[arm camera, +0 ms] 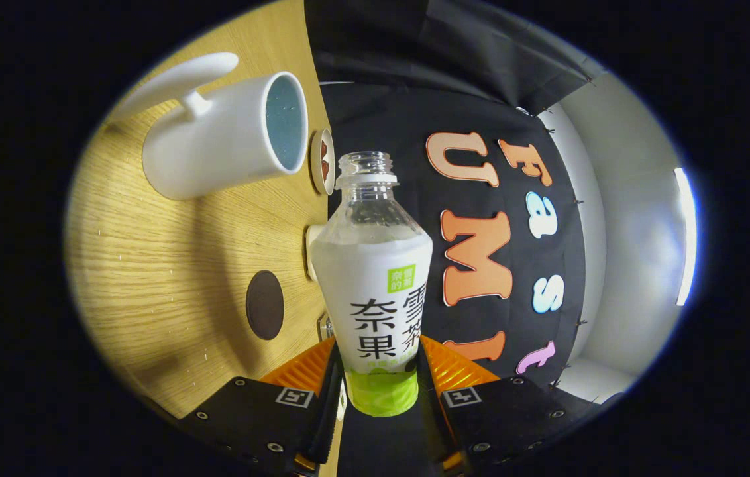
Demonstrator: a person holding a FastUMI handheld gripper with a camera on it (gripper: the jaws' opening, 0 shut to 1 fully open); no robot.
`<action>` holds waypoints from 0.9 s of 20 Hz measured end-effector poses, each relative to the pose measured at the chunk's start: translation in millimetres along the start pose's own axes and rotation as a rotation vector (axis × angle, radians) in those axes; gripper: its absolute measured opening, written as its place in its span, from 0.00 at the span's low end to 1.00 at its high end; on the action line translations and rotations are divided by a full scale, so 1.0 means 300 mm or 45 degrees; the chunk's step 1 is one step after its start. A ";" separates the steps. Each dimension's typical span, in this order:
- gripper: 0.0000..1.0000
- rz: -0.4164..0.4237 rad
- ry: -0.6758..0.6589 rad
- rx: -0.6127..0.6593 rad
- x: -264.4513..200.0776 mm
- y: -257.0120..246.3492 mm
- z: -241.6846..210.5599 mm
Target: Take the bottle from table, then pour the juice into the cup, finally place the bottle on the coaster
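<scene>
While my two fingers press on the lower part of the bottle (pixel 375 291), one on each flank of its label, I am tipped far over: the wooden table (pixel 169 278) stands like a wall on one side of what I see, so the bottle is lying close to level with its open neck pointing ahead of me. My gripper (pixel 378 387) is clenched on the bottle, low down near its green band, and the cap is off.

The white cup (pixel 229 136) sits on the table beyond the bottle's mouth and off to the side of it, its blue inside showing and its handle turned away from the bottle. By my reckoning the mouth is not squarely over the rim, so any juice that runs out now could miss the cup and land on the wood. The clear upper part of the bottle looks empty, so I cannot tell how much juice is left, or whether any is flowing.

My hold is low, far from the neck, so the bottle could swing or slip between my fingers as it tilts further.

The dark round coaster (pixel 264 305) lies on the table nearer me, well apart from the cup. Small things at the table's far edge could be knocked when I swing back.
</scene>
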State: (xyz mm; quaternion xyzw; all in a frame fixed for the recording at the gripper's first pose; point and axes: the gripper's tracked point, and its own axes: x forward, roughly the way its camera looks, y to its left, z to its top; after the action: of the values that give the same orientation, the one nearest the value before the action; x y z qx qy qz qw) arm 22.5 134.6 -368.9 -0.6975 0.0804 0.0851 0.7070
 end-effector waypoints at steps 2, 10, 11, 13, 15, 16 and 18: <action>0.56 -0.002 -0.006 -0.031 0.000 0.001 0.002; 0.56 0.011 -0.026 -0.097 -0.006 0.002 0.010; 0.56 0.009 -0.027 -0.100 -0.006 0.004 0.008; 0.56 0.003 -0.028 -0.107 -0.007 0.002 0.010; 0.56 -0.009 -0.037 -0.118 -0.009 0.002 0.011; 0.56 -0.015 -0.042 -0.124 -0.013 0.002 0.015; 0.56 -0.020 -0.046 -0.131 -0.012 0.001 0.015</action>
State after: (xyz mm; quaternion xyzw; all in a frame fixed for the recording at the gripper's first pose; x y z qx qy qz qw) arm 18.9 139.0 -368.3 -0.7319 0.0575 0.0963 0.6721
